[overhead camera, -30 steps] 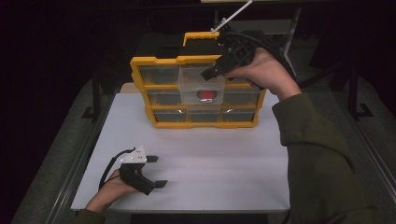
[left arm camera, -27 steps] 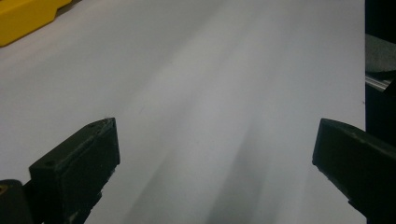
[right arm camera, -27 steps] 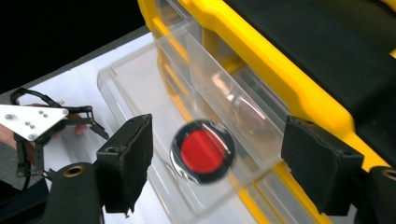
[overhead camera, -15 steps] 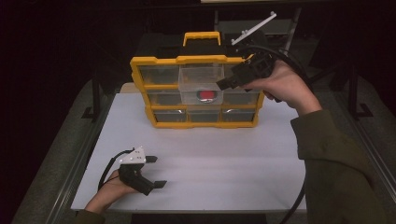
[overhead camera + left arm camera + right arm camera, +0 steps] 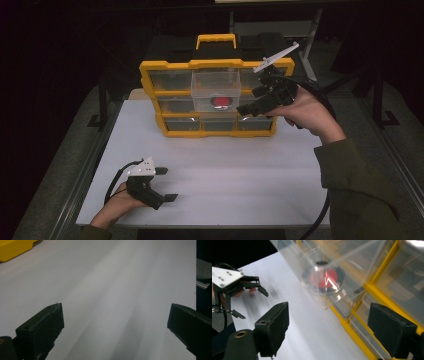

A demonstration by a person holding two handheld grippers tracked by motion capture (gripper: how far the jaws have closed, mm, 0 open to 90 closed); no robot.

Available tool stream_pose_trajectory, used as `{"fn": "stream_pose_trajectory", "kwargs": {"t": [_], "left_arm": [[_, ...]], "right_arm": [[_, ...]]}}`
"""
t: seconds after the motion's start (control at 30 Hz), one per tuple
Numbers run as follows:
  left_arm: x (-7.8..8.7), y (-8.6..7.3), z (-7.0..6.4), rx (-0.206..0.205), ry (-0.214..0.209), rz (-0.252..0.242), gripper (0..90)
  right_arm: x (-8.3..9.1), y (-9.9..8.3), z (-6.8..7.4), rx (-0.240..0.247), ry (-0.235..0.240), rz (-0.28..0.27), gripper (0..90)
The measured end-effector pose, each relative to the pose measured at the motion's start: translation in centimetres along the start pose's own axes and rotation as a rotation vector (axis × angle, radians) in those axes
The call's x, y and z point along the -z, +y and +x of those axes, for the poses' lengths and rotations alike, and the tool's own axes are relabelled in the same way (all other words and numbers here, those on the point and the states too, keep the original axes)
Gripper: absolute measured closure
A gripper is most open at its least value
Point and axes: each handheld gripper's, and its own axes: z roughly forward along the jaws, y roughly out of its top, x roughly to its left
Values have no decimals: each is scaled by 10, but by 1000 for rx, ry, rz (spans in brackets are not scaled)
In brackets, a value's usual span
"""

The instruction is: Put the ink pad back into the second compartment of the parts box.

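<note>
Right gripper (image 5: 256, 104) raised by drawer (image 5: 215, 90), jaws apart

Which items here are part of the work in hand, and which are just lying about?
In the job: right gripper, open beside the pulled-out clear drawer; red-centred round item inside that drawer; yellow organiser.

Lying about: left gripper, open, low over the white table; dark frame behind the table.
</note>
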Motion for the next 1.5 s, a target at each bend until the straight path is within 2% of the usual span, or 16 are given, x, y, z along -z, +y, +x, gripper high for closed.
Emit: {"fn": "stream_pose_trajectory", "kwargs": {"t": [0.57, 1.0, 1.27, 1.5], "left_arm": [[0, 0, 0, 4, 0, -4, 0], [0, -1, 1, 2, 1, -6, 0], [1, -1, 0, 0, 4, -5, 0], [1, -1, 0, -3, 8, -5, 0]], "right_arm": [[-27, -45, 6, 8, 4, 15, 127], [-47, -77, 9, -3, -1, 21, 115], [-64, -105, 12, 0, -9, 19, 94], [-75, -130, 16, -17, -30, 9, 58]]}}
